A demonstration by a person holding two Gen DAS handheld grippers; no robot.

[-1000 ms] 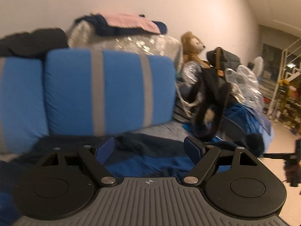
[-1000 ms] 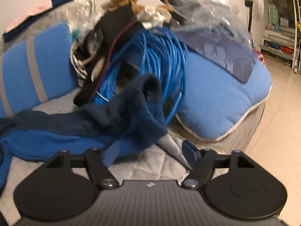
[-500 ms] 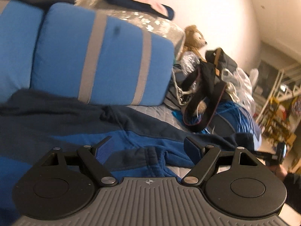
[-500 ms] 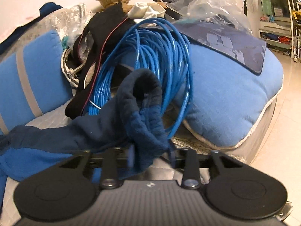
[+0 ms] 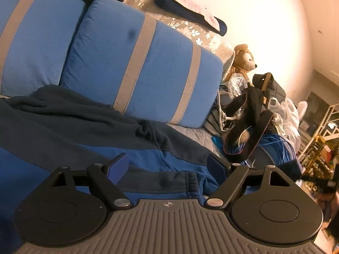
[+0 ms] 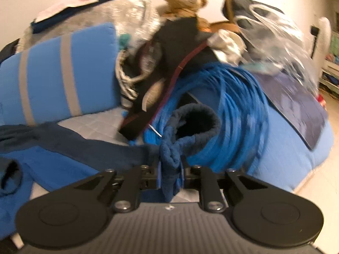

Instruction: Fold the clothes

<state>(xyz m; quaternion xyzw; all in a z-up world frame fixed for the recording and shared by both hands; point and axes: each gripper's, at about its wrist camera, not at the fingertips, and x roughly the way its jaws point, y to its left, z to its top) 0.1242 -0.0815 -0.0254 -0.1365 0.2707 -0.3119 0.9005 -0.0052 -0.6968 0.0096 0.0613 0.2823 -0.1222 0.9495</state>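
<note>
A sweatshirt in navy and bright blue (image 5: 84, 131) lies spread on the grey quilted sofa seat (image 5: 190, 131). My left gripper (image 5: 167, 163) hovers open just over its lower edge, where a navy ribbed band (image 5: 169, 180) lies between the blue pads without touching them. In the right wrist view, the right gripper (image 6: 170, 169) is closing its jaws on the sweatshirt's sleeve. The fabric is pinched between the pads, and the navy cuff (image 6: 195, 122) stands open above them. The rest of the sleeve (image 6: 84, 150) trails off to the left.
Blue cushions with grey stripes (image 5: 137, 74) back the seat. A teddy bear (image 5: 243, 57), a black strapped bag (image 6: 175, 48), a blue cable coil (image 6: 233, 105) and plastic bags (image 6: 275, 31) are piled beyond the sleeve. A big light-blue cushion (image 6: 296, 154) lies at the right.
The right gripper shut on the sleeve near its cuff and lifted it. The left gripper sank toward the sweatshirt and rolled, still open.
</note>
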